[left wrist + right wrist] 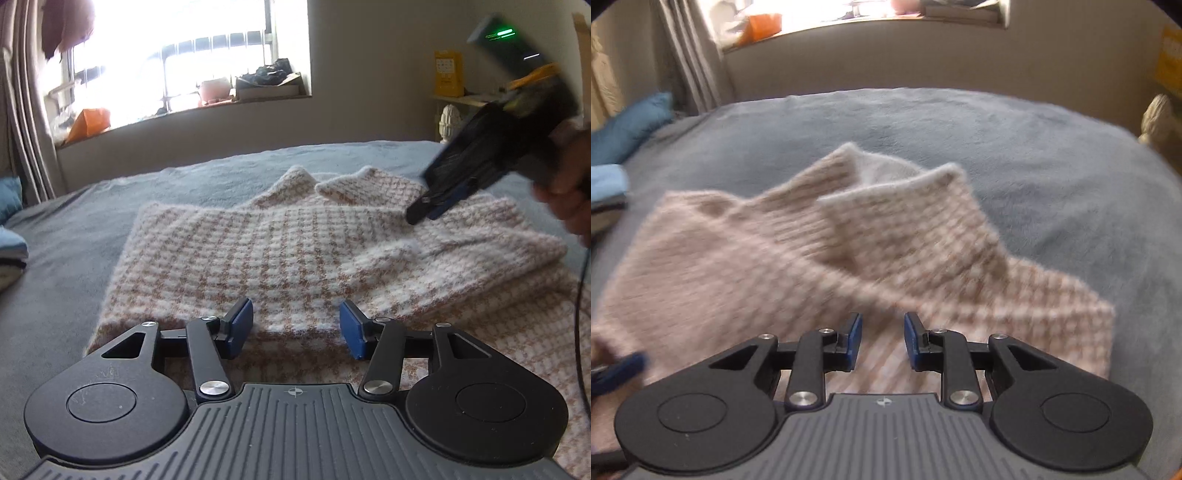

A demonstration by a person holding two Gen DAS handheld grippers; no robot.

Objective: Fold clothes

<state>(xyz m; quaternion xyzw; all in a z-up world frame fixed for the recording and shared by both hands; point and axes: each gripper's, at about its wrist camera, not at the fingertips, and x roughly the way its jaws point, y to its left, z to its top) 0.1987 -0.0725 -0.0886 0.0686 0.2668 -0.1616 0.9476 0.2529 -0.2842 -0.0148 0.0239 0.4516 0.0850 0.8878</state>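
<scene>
A fuzzy white-and-tan checked sweater (258, 254) lies partly folded on the grey bed, its sleeve ends pointing toward the window. My left gripper (296, 328) hovers open over the sweater's near hem, with nothing between its blue pads. In the left wrist view my right gripper (424, 212) hangs over the sweater's right side, held by a hand (565, 199); its tips blur together there. The right wrist view shows the right gripper (882, 341) open above the sweater (757, 266), empty. A blue fingertip of the left gripper (624, 369) shows at that view's lower left edge.
The grey blanket (66, 258) covers the bed all around the sweater. Folded blue clothes (607, 184) and a blue pillow (631, 125) sit at the left edge. A cluttered window sill (221, 96), a curtain (26, 110) and a shelf with a yellow box (448, 74) lie beyond.
</scene>
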